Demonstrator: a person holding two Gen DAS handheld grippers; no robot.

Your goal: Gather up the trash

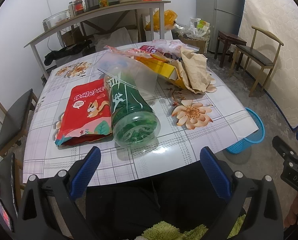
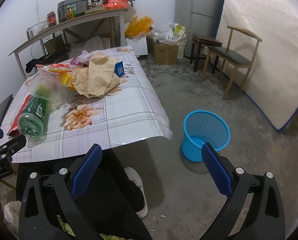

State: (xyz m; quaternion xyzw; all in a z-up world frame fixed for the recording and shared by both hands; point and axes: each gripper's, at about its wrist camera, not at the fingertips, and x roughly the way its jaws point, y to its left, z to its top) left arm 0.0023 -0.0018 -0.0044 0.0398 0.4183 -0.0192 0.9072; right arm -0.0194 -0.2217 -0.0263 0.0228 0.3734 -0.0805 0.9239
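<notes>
L gripper (image 1: 149, 165): jaws wide, nothing held
R gripper (image 2: 151, 163): wide, nothing held
Bottle (image 1: 132, 110): on its side, table (image 1: 198, 140)
Bin (image 2: 205, 133): on floor

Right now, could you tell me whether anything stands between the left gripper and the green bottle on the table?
Nothing visible does. The left gripper is open at the table's near edge, and only bare tablecloth separates it from the green bottle lying ahead.

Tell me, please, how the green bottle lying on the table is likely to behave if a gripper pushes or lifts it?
The green bottle lies on its side on the glossy table, so a push would probably roll it. It looks empty and see-through, so likely light. Its smooth round plastic may slip or dent between the fingers.
</notes>
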